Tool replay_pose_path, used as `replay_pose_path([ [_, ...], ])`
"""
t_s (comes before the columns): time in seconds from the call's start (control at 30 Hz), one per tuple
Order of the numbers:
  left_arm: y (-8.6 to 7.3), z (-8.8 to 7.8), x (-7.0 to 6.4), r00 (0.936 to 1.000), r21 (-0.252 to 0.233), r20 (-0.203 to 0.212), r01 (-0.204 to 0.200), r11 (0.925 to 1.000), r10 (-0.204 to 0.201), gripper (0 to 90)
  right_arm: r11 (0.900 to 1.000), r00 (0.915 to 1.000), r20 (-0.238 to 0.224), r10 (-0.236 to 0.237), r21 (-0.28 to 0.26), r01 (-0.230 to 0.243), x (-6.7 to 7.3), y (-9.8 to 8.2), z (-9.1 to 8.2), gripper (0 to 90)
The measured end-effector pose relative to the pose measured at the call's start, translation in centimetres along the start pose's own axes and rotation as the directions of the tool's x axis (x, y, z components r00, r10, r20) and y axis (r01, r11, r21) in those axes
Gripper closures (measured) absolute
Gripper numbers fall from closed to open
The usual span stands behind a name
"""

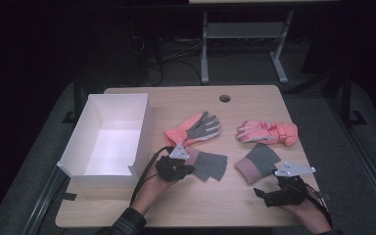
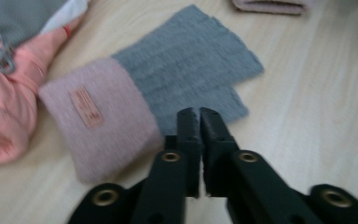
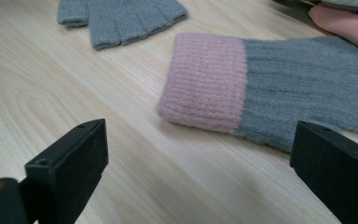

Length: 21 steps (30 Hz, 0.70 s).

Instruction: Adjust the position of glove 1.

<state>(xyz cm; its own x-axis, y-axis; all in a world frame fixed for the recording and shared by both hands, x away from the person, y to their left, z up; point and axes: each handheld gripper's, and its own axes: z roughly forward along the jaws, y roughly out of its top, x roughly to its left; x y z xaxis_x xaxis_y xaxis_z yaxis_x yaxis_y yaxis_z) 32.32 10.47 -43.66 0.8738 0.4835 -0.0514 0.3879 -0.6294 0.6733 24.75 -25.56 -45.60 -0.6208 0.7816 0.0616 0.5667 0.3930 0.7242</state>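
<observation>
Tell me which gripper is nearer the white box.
Left. The left gripper sits just off the white box, over a grey knit glove; the right gripper is far across the table.

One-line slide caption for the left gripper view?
Shut left tongs above a grey knit glove with pink cuff on the wooden table.

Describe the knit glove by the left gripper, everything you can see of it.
The left knit glove is fingerless, grey ribbed knit with a pink cuff bearing a small tan label. It lies flat on the wooden table, cuff against the orange glove. The left gripper, jaws together, sits at its lower edge; whether it pinches the fabric is unclear.
</observation>
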Motion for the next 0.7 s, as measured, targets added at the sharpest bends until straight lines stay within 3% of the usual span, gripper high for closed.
replay_pose_path([
  [0.1,0.9,0.4,0.6,0.9999,0.0,-0.016,-0.005,1.0,0.005,89.6,1.0,1.0,0.0,0.0,0.006,0.0,-0.1,0.0,0.1,3.9],
  [0.23,1.8,1.0,1.6,0.9979,0.011,-0.065,-0.005,0.9999,0.006,89.6,1.0,1.0,-0.005,0.002,0.009,-0.002,0.0,-0.1,0.0,3.9],
  [0.37,2.7,1.4,2.9,0.9924,-0.008,-0.123,0.012,0.9999,-0.013,89.6,1.0,1.0,-0.008,0.0,0.008,0.0,0.1,-0.1,0.0,3.9],
  [0.63,3.6,3.0,4.7,0.987,-0.011,-0.155,0.038,0.9992,-0.04,89.6,1.0,0.9999,-0.009,0.012,0.013,-0.012,-0.1,-0.2,0.1,4.0],
  [0.7,3.5,3.5,5.1,0.987,0.007,-0.157,0.035,0.9994,-0.034,89.6,1.0,0.9999,-0.009,0.009,0.016,-0.009,0.0,-0.2,0.1,4.1],
])
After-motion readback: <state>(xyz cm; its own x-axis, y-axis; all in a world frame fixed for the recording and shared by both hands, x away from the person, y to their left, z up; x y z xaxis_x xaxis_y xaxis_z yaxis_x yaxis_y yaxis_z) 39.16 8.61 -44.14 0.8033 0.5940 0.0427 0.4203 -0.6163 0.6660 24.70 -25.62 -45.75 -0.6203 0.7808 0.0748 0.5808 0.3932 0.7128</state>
